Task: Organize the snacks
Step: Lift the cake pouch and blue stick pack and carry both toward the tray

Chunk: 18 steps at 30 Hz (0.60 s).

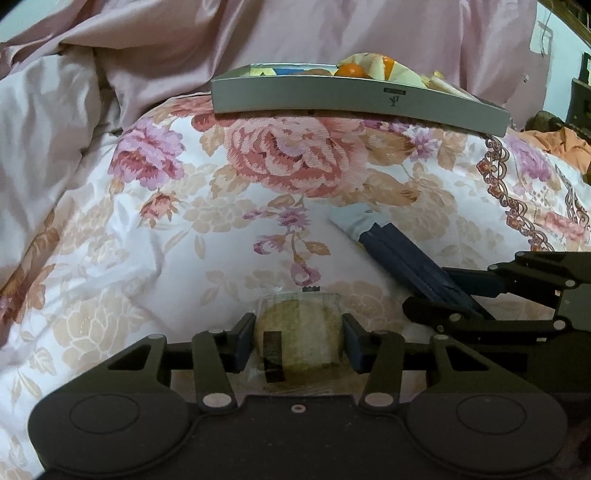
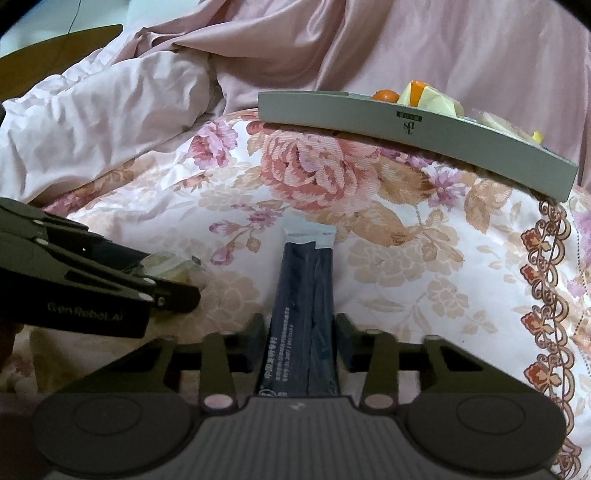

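We hold two grippers low over a floral quilt. Our left gripper is clamped on a round cake in a clear wrapper, both pads pressed against its sides at 6 o'clock in the left wrist view; a dark label runs down the front of the wrapper. In the right wrist view the same cake peeks out past the left gripper at 9 o'clock.

Our right gripper grasps a long dark-blue sachet, its pads tight on both edges. The sachet points toward 12 o'clock, its pale grey end lying on the quilt. From the left wrist view the sachet slants from 3 o'clock toward the centre, with the right gripper at its lower end.

At 12 o'clock in both views a grey tray sits on the quilt, well apart from both grippers. It holds an orange fruit and cream-coloured packets. In the right wrist view the tray lies toward 1 o'clock, with the fruit showing over its rim. Pink bedding is bunched behind.
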{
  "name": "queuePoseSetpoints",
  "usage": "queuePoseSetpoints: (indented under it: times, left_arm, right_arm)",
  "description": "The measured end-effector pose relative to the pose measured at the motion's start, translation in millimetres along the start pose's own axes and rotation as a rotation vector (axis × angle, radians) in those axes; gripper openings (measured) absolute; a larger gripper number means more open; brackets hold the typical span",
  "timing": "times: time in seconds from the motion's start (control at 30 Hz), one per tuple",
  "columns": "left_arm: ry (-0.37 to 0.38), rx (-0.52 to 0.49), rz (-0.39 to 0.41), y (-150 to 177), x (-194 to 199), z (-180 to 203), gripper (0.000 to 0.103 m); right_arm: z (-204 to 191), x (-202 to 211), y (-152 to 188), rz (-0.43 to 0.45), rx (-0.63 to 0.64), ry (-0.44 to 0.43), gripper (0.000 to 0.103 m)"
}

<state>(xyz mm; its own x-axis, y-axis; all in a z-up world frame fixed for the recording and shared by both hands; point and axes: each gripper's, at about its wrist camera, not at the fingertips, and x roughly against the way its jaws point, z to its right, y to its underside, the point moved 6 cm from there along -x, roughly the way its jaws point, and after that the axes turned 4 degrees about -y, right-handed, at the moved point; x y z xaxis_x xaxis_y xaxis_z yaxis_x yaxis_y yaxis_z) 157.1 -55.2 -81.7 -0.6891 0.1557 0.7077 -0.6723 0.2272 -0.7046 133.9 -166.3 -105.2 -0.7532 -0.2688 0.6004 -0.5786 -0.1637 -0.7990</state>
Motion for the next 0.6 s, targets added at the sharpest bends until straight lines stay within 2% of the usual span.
queuePoseSetpoints:
  times: [0.2,0.6]
  left_arm:
    - [-0.001,0.019,0.009,-1,1,-2,0.051]
    - [-0.024,0.046,0.064,-10,8,-6,0.051]
  right_arm:
    - [-13,2,0,0.017,0.115,0.045,0.033]
    - [-19,8,-3,0.066,0.268,0.152,0.033]
